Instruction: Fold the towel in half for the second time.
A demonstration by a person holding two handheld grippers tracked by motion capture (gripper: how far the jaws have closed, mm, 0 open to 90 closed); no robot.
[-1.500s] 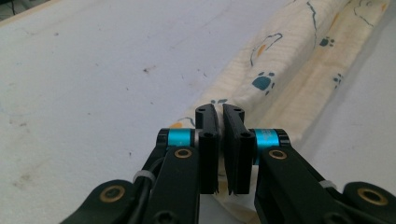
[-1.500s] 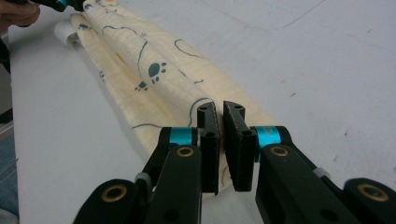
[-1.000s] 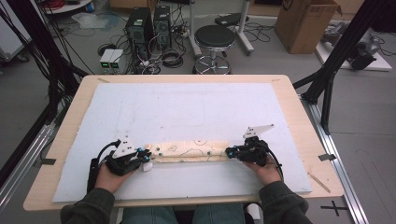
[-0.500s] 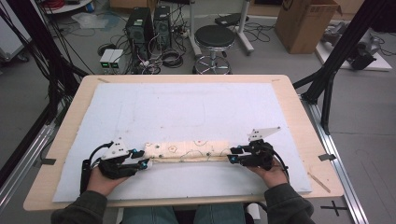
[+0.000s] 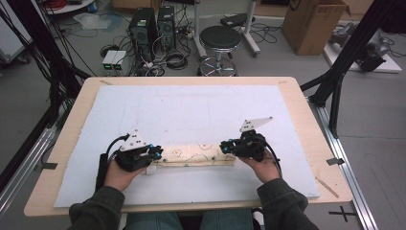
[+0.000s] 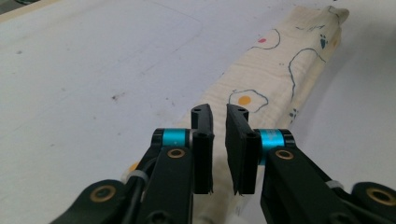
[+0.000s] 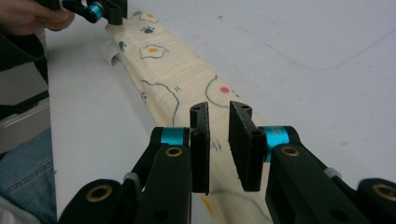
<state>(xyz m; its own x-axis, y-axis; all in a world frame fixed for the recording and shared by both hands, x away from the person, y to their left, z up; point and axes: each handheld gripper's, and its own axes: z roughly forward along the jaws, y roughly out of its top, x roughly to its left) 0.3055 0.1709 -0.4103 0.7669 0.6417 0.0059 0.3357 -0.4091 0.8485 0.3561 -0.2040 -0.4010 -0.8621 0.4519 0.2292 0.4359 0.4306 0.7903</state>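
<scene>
A long folded strip of cream cloth point(image 5: 196, 155) printed with fried eggs and paw marks lies flat on the white sheet point(image 5: 191, 110), near the table's front. My left gripper point(image 5: 158, 153) is at its left end and my right gripper point(image 5: 224, 146) at its right end. In the left gripper view the jaws point(image 6: 219, 112) stand a narrow gap apart over the cloth point(image 6: 271, 74), gripping nothing. The right gripper view shows the same: jaws point(image 7: 220, 109) slightly apart above the cloth point(image 7: 163, 65), with the left gripper point(image 7: 109, 11) at the far end.
A small white label point(image 7: 109, 53) sticks out beside the cloth's left end. A thin wooden stick point(image 5: 327, 187) lies on the wooden table point(image 5: 297, 91) at the front right. Beyond the table stand a stool point(image 5: 219, 38), computer cases point(image 5: 153, 24) and a cardboard box point(image 5: 311, 19).
Both grippers drew slightly outward and toward me half a second ago; now they have come back inward over the cloth's ends. The cloth lies where it was.
</scene>
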